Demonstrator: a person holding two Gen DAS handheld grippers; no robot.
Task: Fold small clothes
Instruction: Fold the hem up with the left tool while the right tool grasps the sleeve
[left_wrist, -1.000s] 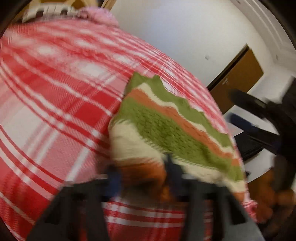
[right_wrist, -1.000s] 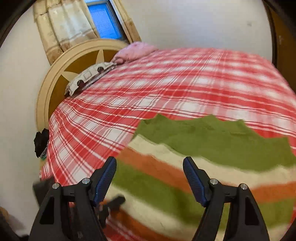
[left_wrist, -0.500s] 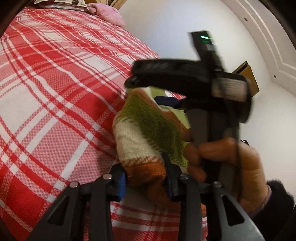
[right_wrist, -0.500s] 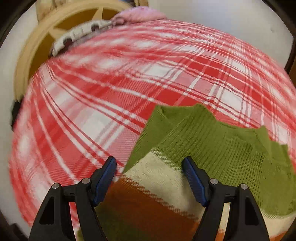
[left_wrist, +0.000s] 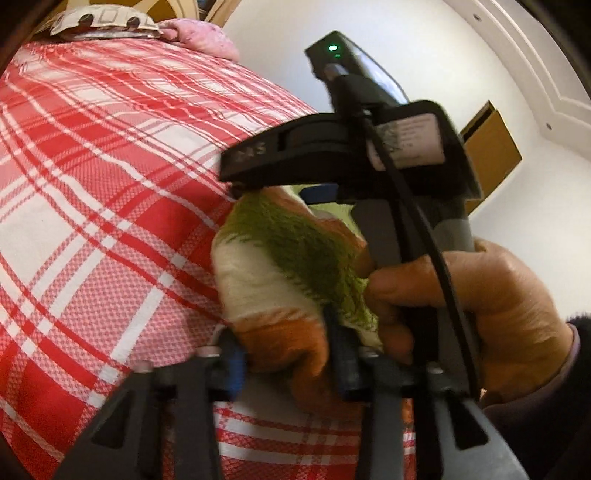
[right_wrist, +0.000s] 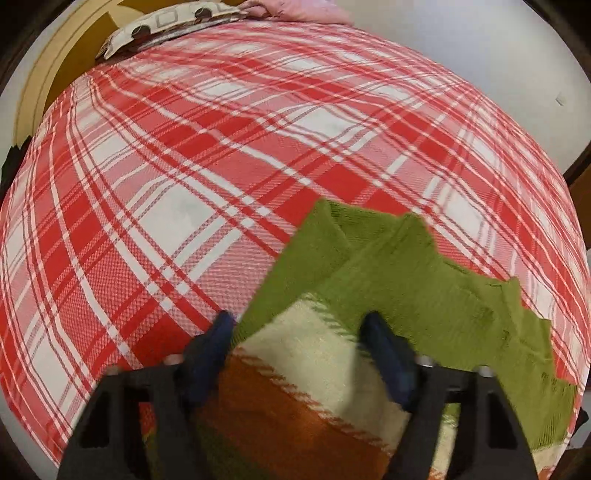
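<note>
A knit garment with green, cream and orange stripes lies on the red-and-white plaid bedcover. My right gripper points steeply down over its near folded corner. The cream and orange layer lies flat between the blue pads, and the jaws are closing on it. In the left wrist view the garment's orange end is bunched between the fingers of my left gripper, whose jaws are closing tighter on it. The black body of the right-hand tool and the hand holding it hide the rest of the garment.
A patterned pillow and a pink pillow lie against the wooden headboard at the far end of the bed. White walls and a brown door lie beyond the right side.
My right gripper came down to the garment's near corner and its jaws narrowed around the fold. It now fills the right of the left wrist view. My left gripper kept its hold.
</note>
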